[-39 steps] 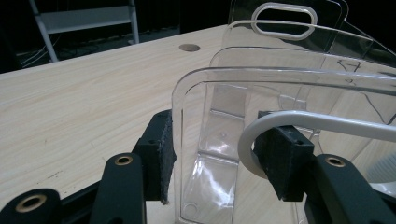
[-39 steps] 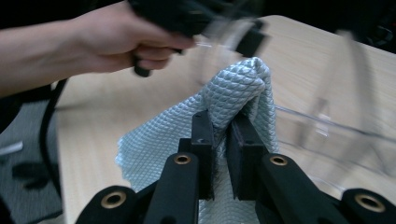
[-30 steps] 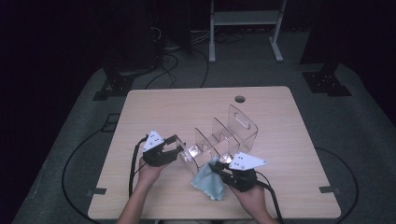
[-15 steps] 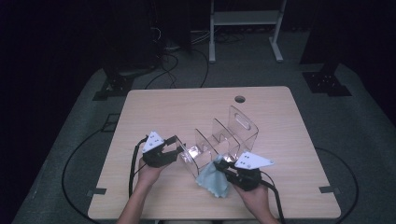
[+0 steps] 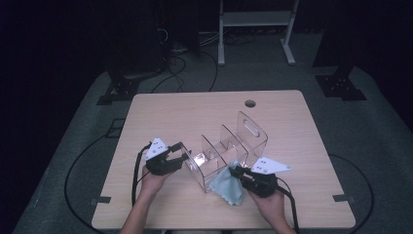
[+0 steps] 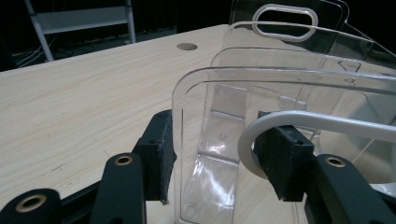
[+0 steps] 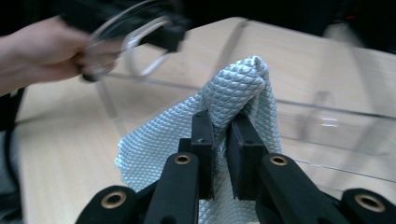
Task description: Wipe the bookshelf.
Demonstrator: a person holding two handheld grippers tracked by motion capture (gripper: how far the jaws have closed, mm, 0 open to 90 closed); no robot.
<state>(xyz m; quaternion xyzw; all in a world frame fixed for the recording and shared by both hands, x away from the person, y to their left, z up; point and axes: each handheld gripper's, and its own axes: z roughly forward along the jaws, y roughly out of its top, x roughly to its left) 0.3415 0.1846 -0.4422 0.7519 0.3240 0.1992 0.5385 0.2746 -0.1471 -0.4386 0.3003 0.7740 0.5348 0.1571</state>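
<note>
Wood-grain surface (image 5: 160, 117) carries everything; round cable hole (image 5: 250, 103) sits beyond the organizer's far end.

Clear acrylic organizer (image 5: 229, 148) stands upright mid-surface, with several divider walls; the tallest end wall, with an oval handle cutout (image 6: 285, 21), is at the end far from the person. It's the landmark for the rest.

Left hand-held gripper (image 5: 181, 160) is at the organizer's near-left end. In the left gripper view the jaws straddle the low front wall: one pad (image 6: 161, 149) is outside the wall, the other inside the compartment. The inner pad touches a white curved strip (image 6: 299, 121) that runs across that compartment. The outer pad sits just beside the wall with a thin gap showing, so I can't tell whether it actually clamps. Jaws partly apart, roughly the width of wall plus strip.

Pale blue cloth (image 5: 228, 181) lies against the organizer's near-right side, bunched, its lower part draped on the surface in front of the organizer.

Right hand-held gripper (image 5: 237, 171) is at the organizer's near-right side, with the person's hand (image 5: 268, 204) behind it. In the right gripper view its jaws are pressed together on a fold of the cloth; the diamond-weave fabric bulges above the pads (image 7: 203, 135) and hangs below them. The clear wall is just behind the cloth.
</note>
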